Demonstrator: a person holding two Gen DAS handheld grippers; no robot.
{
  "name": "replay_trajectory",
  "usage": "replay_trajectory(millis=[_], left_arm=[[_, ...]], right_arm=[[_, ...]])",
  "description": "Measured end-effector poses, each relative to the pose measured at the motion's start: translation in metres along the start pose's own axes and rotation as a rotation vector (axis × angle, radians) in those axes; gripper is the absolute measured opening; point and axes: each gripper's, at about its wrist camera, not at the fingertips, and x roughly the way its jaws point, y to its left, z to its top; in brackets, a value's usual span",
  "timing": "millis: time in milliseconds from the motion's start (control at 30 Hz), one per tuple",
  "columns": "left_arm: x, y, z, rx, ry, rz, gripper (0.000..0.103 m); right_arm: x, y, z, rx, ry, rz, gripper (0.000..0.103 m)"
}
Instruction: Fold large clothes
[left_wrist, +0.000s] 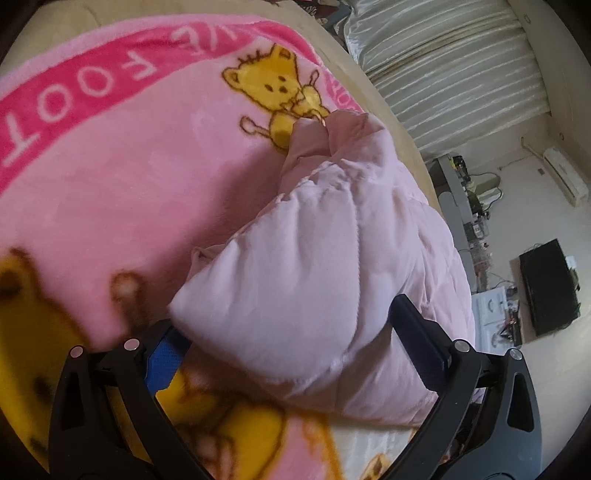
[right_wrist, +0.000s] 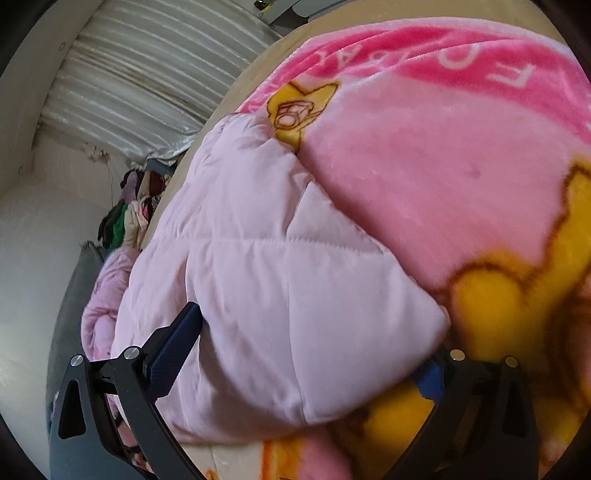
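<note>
— Two grippers, one garment: the pale pink quilted jacket (left_wrist: 332, 258) lies on a pink fleece blanket (left_wrist: 122, 177) with yellow cartoon bears, spread over the bed. Where do the tongs stand?

— Both sets stand wide apart. The left gripper (left_wrist: 295, 332) has a folded corner of the jacket sitting between its fingers, one finger on the blanket side, the other against the puffy cloth. Nothing is pinched; the gap is far wider than the fabric edge.

— And the other one?

— The right gripper (right_wrist: 306, 354) shows the same picture from the opposite side: the quilted jacket (right_wrist: 266, 266) bulges into the open span, a corner near the right finger, the blanket (right_wrist: 443, 166) beyond it. Again, spread and not clamped.

— How do you judge the thing will behave?

— Soft and light for its bulk, I'd say. The padding is springy, so a fold will likely puff back up unless pressed flat. The shell looks smooth, perhaps a little slippery, and the fleece below may drag at it.

— So where to grip?

— At the stitched hems and corners, where the layers are thinner and firmer. A bite into the middle of a quilted panel would likely catch only stuffing and slip off. The corner in front of each gripper looks like the sensible place, taken deep enough to hold both layers.

— Anything nearby to mind?

— A heap of other clothes (right_wrist: 129, 214) sits past the bed's edge in the right view, well apart from the work.
</note>
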Motion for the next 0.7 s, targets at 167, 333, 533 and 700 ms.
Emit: replay_trajectory(millis=[167,333,533,700], left_arm=[[0.012,-0.003,0.003,-0.012,-0.016,0.0,0.095],[0.009,-0.018,-0.001,0.089,-0.049,0.061,0.071],[-0.009,-0.053,-0.008,0.282,-0.12,0.125,0.036],[-0.029,-0.082,-0.016,0.396,-0.187,0.144,0.028]], right_arm=[[0.001,0.005,-0.001,-0.032,-0.023,-0.016,0.094],[-0.002,0.021,-0.003,-0.141,-0.054,-0.034,0.068],[-0.013,0.065,-0.01,-0.393,-0.129,-0.12,0.04],[-0.03,0.102,-0.019,-0.586,-0.201,-0.15,0.028]])
